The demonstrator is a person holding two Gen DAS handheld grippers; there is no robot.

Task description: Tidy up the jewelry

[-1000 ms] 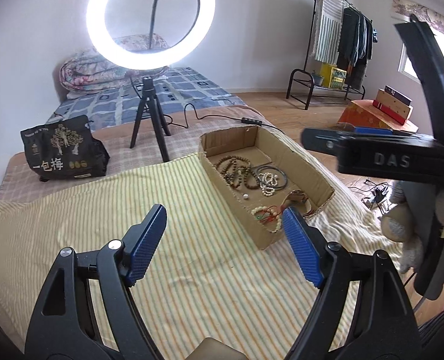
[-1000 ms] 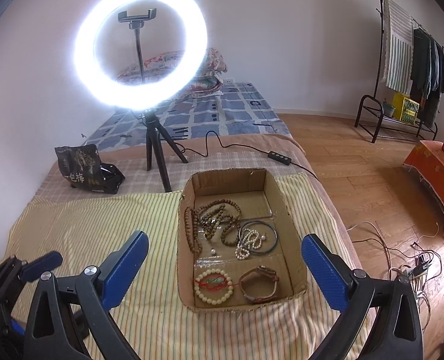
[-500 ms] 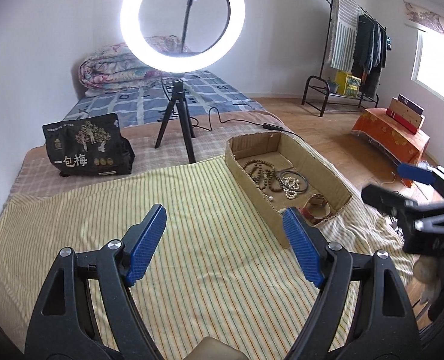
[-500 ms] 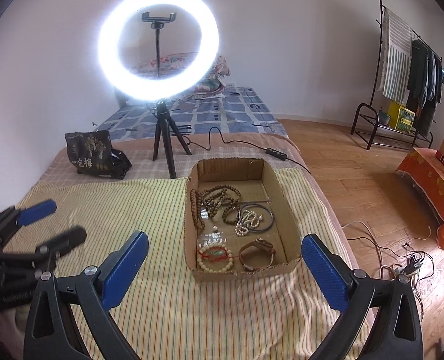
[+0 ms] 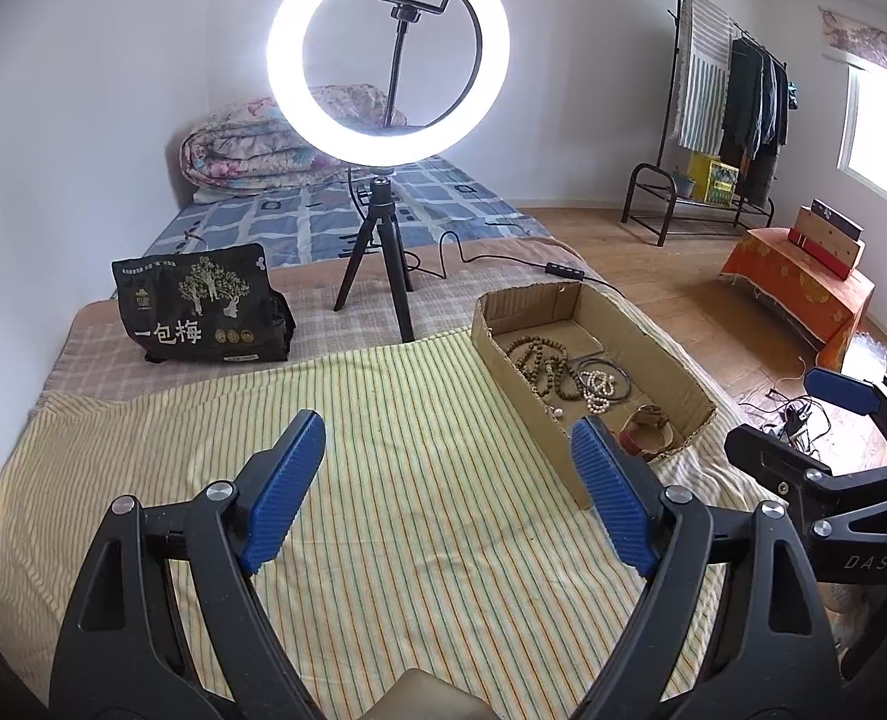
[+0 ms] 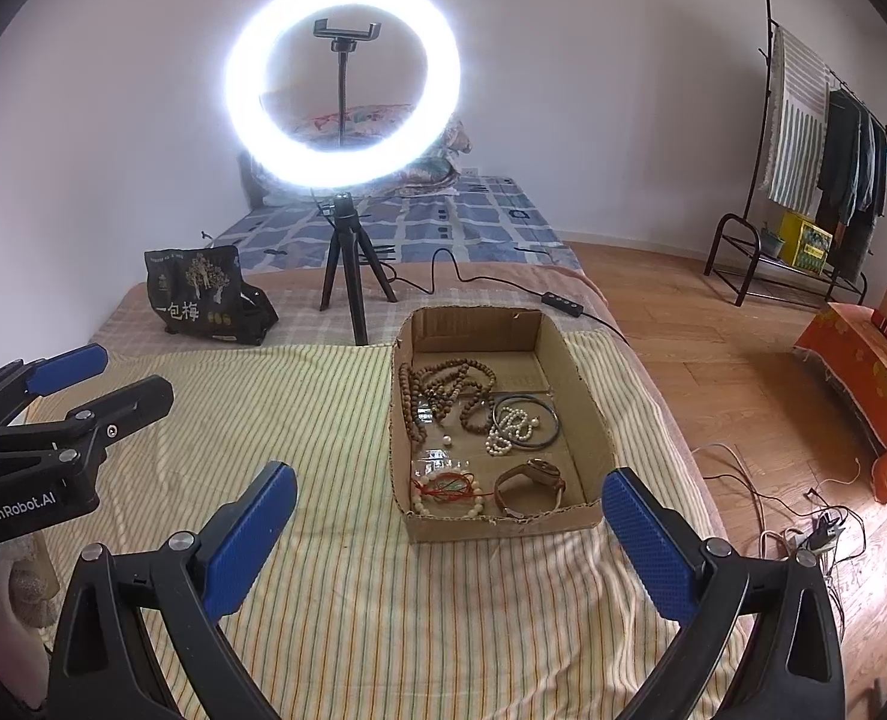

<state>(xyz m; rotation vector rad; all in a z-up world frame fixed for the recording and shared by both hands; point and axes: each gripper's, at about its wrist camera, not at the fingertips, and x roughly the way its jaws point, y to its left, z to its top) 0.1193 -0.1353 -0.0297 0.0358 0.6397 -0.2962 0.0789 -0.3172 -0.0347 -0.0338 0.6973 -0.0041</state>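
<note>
Both tools have drawn back from the cardboard box [image 6: 587,516] over the last second. A second ago the right tool [image 6: 449,531] hung close over the box's near end, with the left tool crowded in beside it; now the whole box shows ahead of the right tool, and the left tool [image 5: 449,483] stands well to the left of the box, over bare striped cloth [image 5: 383,480]. In the left wrist view the box has slid off to the right and the ring light [image 5: 388,54] has come to the middle. The left tool's jaws have just been opening a little further, and nothing lies between them.

I judge this to mean that no piece has been picked yet: the hands are settling into a starting stance, and the sorting is all still to do.

The jewelry lies inside the box, which rests on the bed near the cloth's right edge. Wooden bead strands [image 6: 443,387] are piled toward the box's far end, a dark bangle [image 6: 554,423] with a pearl strand [image 6: 506,432] sits at the middle right, and a white bead bracelet with red cord [image 6: 446,495] and a brown watch [image 6: 530,483] lie at the near end.

Both tools tip downward toward the bed. The right tool's pads [image 6: 245,531] stand wide apart and empty, its opening facing the box's near wall. The left tool is likewise spread and empty, aimed at the cloth left of the box.
</note>
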